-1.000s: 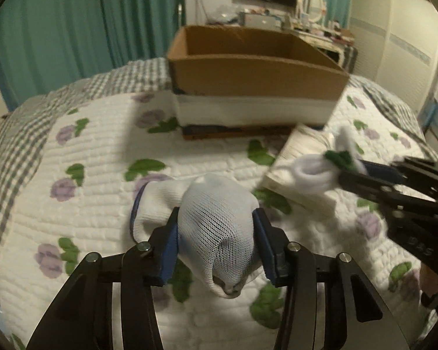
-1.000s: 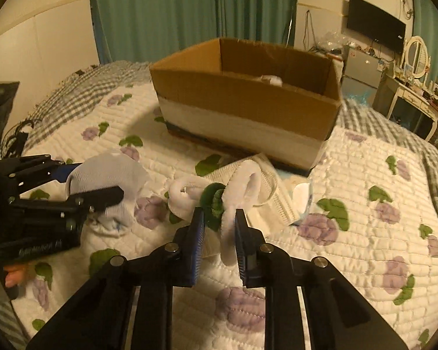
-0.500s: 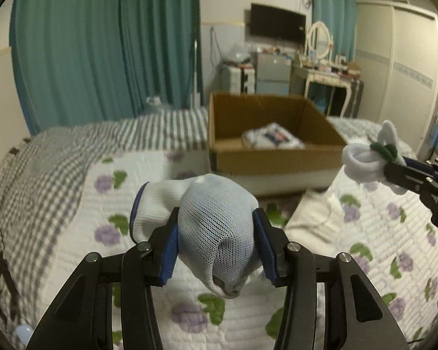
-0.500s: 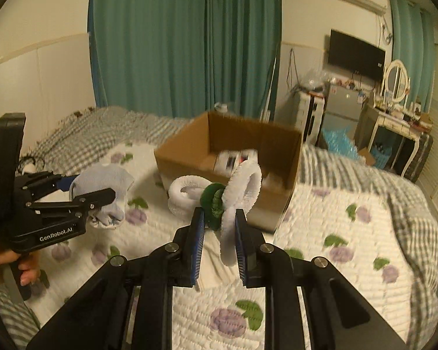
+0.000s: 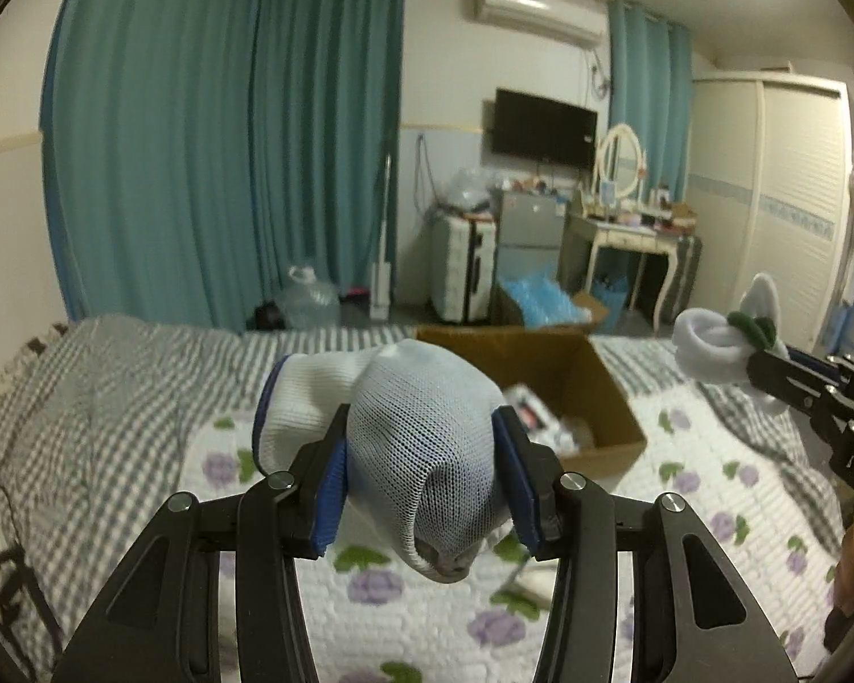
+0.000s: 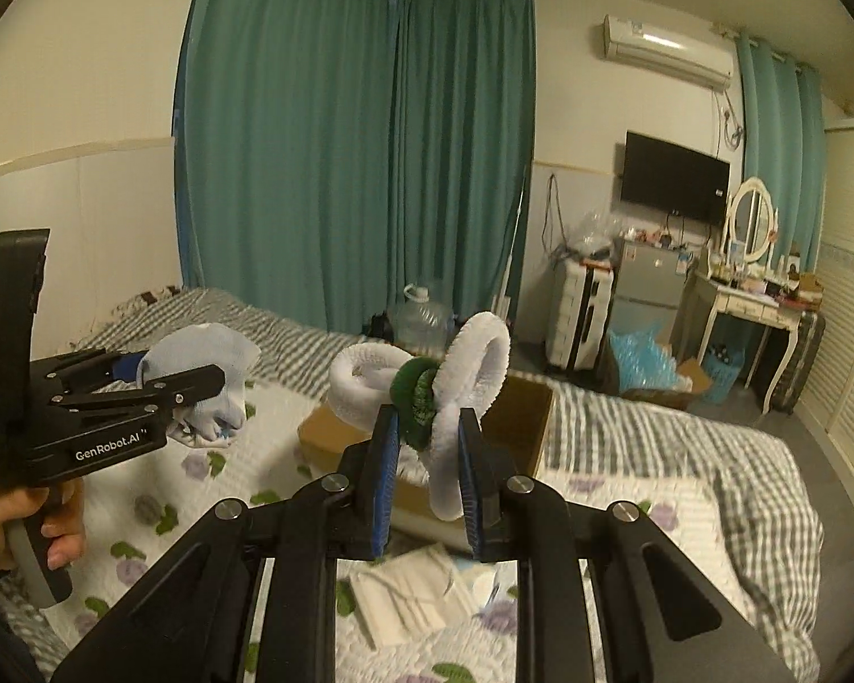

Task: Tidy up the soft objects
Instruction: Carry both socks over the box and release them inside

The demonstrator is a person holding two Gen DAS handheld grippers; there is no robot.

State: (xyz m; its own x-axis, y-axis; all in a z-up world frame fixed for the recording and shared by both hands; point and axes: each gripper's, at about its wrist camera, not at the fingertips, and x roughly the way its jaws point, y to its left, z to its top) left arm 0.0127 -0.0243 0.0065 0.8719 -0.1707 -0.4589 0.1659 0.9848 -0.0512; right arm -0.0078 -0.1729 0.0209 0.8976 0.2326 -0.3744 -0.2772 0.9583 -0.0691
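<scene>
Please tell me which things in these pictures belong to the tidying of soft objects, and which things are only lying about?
Belong to the job:
- knitted glove in left claw
- white fluffy hair tie in right claw
- cardboard box
- white packet on quilt

Only lying about:
- water jug
- suitcase
- dressing table

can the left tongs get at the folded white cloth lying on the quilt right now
Probably not as things stand: the left tongs are already clamped on a white knit glove and held up off the bed, so nothing could grip the folded white cloth until the glove is dropped.
</scene>
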